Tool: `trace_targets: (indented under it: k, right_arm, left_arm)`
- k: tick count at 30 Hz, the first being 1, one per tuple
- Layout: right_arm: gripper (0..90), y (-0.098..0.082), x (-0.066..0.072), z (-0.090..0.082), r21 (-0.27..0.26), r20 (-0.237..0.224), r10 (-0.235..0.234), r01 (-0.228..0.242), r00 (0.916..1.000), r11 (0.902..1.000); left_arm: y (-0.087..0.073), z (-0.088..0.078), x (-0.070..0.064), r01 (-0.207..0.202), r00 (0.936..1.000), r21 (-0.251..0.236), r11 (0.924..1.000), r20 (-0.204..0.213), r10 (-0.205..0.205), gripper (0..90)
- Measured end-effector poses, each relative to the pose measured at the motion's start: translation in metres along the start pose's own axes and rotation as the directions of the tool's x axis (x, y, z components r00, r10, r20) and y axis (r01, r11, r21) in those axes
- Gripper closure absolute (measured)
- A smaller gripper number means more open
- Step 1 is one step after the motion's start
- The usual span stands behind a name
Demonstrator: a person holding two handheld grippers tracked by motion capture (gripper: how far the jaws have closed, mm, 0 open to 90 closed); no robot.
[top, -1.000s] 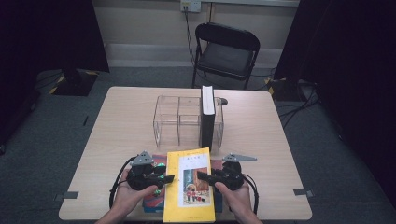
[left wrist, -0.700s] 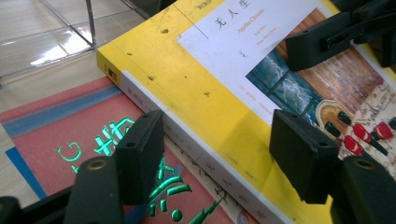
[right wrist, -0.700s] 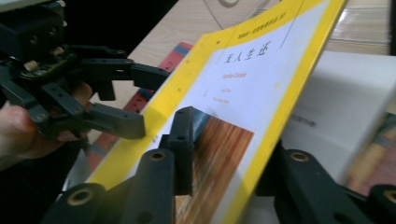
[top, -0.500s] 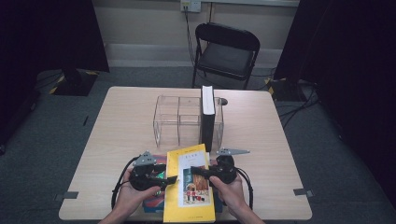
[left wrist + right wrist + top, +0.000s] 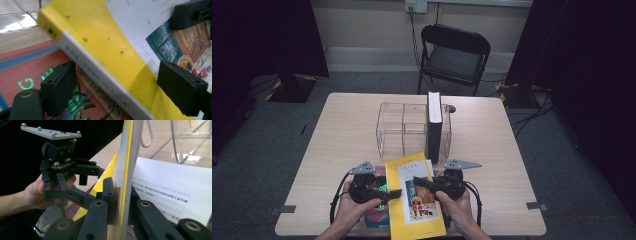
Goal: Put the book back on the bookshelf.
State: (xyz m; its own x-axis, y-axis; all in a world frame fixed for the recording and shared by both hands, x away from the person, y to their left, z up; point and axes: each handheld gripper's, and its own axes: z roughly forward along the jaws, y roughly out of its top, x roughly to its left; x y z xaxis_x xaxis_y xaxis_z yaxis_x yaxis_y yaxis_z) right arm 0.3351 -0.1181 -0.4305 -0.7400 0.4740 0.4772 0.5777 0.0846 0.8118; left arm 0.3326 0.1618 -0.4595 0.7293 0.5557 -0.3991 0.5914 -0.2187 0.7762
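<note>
A yellow book (image 5: 412,210) lies at the table's near edge on top of a red book (image 5: 376,216). My right gripper (image 5: 421,182) is shut on the yellow book's front cover (image 5: 125,170). It holds the cover up on edge over a printed page (image 5: 170,185). My left gripper (image 5: 391,193) is at the book's spine (image 5: 100,72). Its jaws have just been opening, and they stand apart on either side of the spine without pressing it. In the left gripper view the red book (image 5: 30,72) with green lettering shows beneath.
A clear acrylic organizer (image 5: 402,131) stands mid-table with a black book (image 5: 434,125) upright in its right compartment. A black folding chair (image 5: 454,55) stands beyond the far edge. Bare tabletop (image 5: 347,130) lies to either side of the organizer.
My right gripper has shifted slightly left onto the yellow book and shut on its cover. The left gripper's jaws have widened at the spine. Both hands stay near the front edge.
</note>
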Motion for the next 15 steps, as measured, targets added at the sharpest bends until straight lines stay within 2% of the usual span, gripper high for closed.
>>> trace_targets:
  k: [2,5,9,12,15]
  right_arm:
    - [85.3,0.0015,0.0019,0.0002,-0.003,-0.002,-0.007,0.007,1.0000,1.0000]
    - [85.6,0.0024,0.0026,-0.0014,-0.010,-0.006,-0.007,0.007,1.0000,0.9999]
    - [85.9,0.0040,0.0054,-0.0037,-0.024,-0.017,-0.015,0.014,0.9997,0.9996]
    - [86.0,0.0041,0.0061,-0.0046,-0.024,-0.017,-0.024,0.023,0.9996,0.9994]
    - [86.0,0.0047,0.0054,-0.0066,-0.025,-0.013,-0.034,0.034,0.9993,0.9991]
  left_arm:
    - [0.0004,0.0016,-0.0017,-0.001,1.0000,-0.004,1.0000,-0.007,0.001,15.0]
    - [0.0006,0.0035,0.0018,0.015,0.9992,-0.008,0.9999,0.037,-0.014,16.1]
    - [0.0013,0.0055,0.0020,0.033,0.9969,-0.008,0.9994,0.071,-0.033,17.6]
    - [0.0025,0.0050,0.0039,0.042,0.9947,0.001,0.9991,0.093,-0.042,21.4]
    - [0.0047,0.0009,0.0037,0.046,0.9941,-0.023,0.9987,0.099,-0.044,27.3]
